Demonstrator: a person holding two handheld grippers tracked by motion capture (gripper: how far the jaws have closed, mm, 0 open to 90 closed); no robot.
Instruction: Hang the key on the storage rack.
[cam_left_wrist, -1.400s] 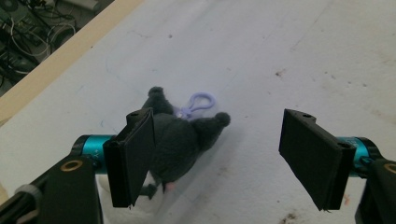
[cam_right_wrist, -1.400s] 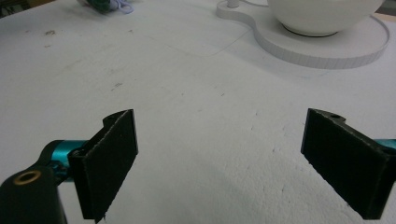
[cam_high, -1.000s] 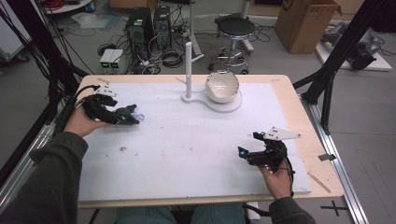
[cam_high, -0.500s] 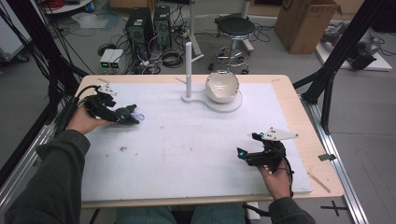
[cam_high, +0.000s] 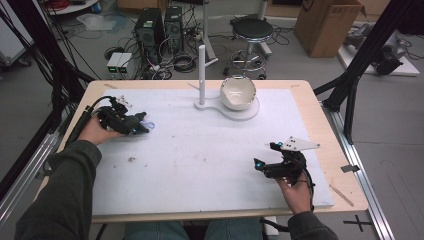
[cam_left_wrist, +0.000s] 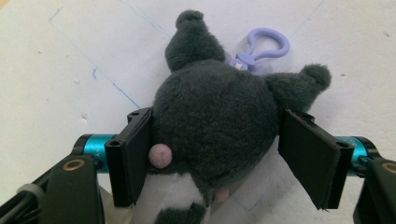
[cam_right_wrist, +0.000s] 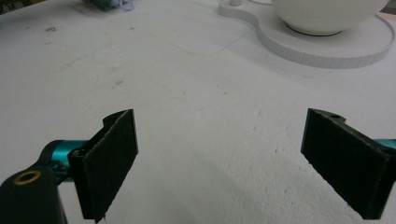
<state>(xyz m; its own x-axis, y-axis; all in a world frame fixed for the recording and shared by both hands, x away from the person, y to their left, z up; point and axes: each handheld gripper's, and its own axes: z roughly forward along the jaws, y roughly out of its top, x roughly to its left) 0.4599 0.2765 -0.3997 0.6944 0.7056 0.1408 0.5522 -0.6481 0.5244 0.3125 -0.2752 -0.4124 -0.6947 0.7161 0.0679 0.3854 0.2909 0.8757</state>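
A dark grey plush toy (cam_left_wrist: 215, 121) with a lilac clip (cam_left_wrist: 264, 44) lies on the white table mat (cam_high: 200, 155) at the far left. My left gripper (cam_left_wrist: 217, 154) has come down over it and its jaws have just been closing, with the plush between them. The left pad (cam_left_wrist: 135, 154) rests against the fur, and the right pad (cam_left_wrist: 308, 154) stands at the fur's edge without squeezing it. In the high view the left gripper (cam_high: 137, 126) covers most of the plush (cam_high: 145, 124). My right gripper (cam_high: 260, 165) rests open at the near right, its jaws (cam_right_wrist: 219, 158) wide apart with nothing between them.
A white round bowl (cam_high: 238, 92) sits on a white stand base (cam_high: 250, 114) with an upright post (cam_high: 202, 70) at the back middle of the mat. The bowl (cam_right_wrist: 327, 14) and the base (cam_right_wrist: 327, 49) lie ahead of the right gripper. Small specks (cam_high: 131, 159) mark the mat.
My left hand has sunk toward the mat and shifted slightly nearer, bringing its gripper down over the plush. The right hand has kept still.
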